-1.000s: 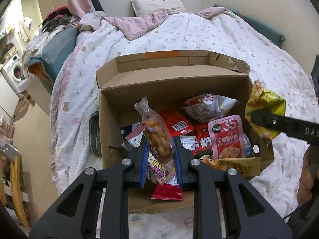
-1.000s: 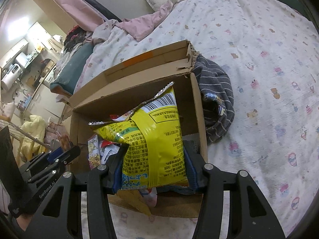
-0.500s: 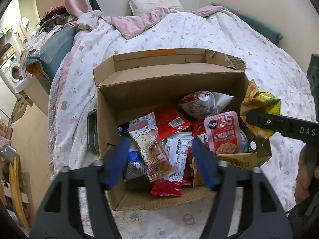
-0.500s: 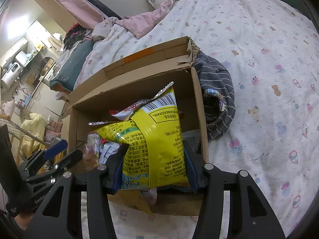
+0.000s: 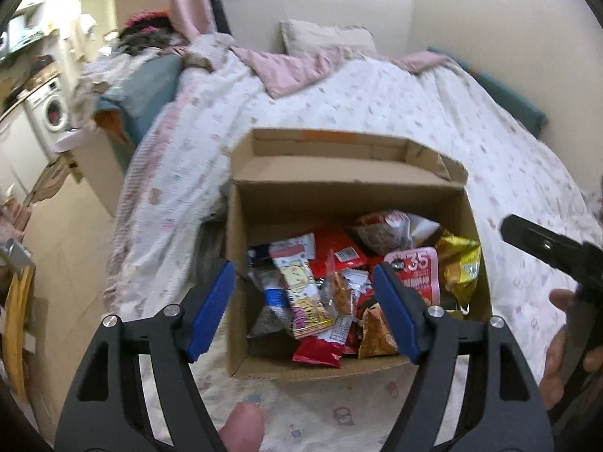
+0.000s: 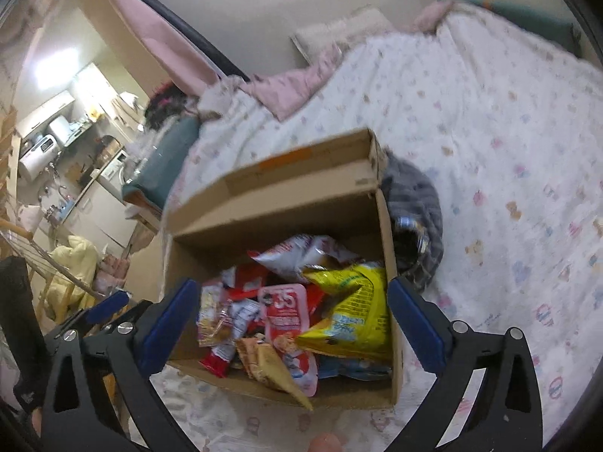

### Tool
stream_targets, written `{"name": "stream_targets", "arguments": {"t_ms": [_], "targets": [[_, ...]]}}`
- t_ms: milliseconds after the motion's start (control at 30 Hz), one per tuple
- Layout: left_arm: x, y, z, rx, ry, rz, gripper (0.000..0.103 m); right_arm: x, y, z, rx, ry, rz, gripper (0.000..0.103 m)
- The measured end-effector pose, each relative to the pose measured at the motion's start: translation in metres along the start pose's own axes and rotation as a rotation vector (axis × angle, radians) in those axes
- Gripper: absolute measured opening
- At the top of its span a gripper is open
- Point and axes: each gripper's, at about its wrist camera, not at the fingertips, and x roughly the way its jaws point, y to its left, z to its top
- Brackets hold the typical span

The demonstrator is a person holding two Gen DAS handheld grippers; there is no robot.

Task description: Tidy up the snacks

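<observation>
Bedroom clutter frames it all: a cardboard box (image 5: 350,203) sits on the bed (image 5: 433,113), flaps up, heaped with snacks (image 5: 339,286). On the right side of the pile lies a yellow bag (image 6: 354,312), leaning against the box wall; beside it a pink pouch marked 35 (image 6: 284,312), and toward the left a long clear packet (image 5: 303,293) among red and white wrappers.

Both tools hover over the near edge of the box. The left tool (image 5: 305,309) is spread wide with nothing between its blue pads; the right tool (image 6: 288,324) is likewise wide open and empty.

The pile looks loose and high at the near wall, so I judge a careless reach could nudge the red wrapper (image 5: 318,352) or the orange packet (image 6: 269,371) over the low front edge onto the bedding. Soft mattress under the box may also let it tip if pressed on one side.

A grey striped cloth (image 6: 418,203) is bunched against the box's right wall. Farther off are a pillow (image 5: 328,39), a pink blanket (image 5: 290,71) and a washing machine (image 5: 51,111).
</observation>
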Motion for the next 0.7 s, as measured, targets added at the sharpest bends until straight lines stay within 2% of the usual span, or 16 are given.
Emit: {"name": "stream_targets", "arguments": {"t_ms": [100, 200, 333, 700], "targets": [[-0.02, 0.001, -0.001, 0.001, -0.033, 0.028, 0.073, -0.021, 0.018, -0.002, -0.069, -0.052, -0.028, 0.103], [-0.038, 0.004, -0.007, -0.024, -0.059, 0.044, 0.073, -0.04, 0.028, -0.005, -0.073, -0.072, -0.026, 0.103], [-0.062, 0.007, -0.021, -0.038, -0.081, 0.049, 0.073, -0.067, 0.042, -0.015, -0.116, -0.108, -0.085, 0.103], [-0.106, 0.022, -0.068, -0.069, -0.116, 0.035, 0.073, -0.115, 0.056, -0.067, -0.191, -0.11, -0.136, 0.103]]}}
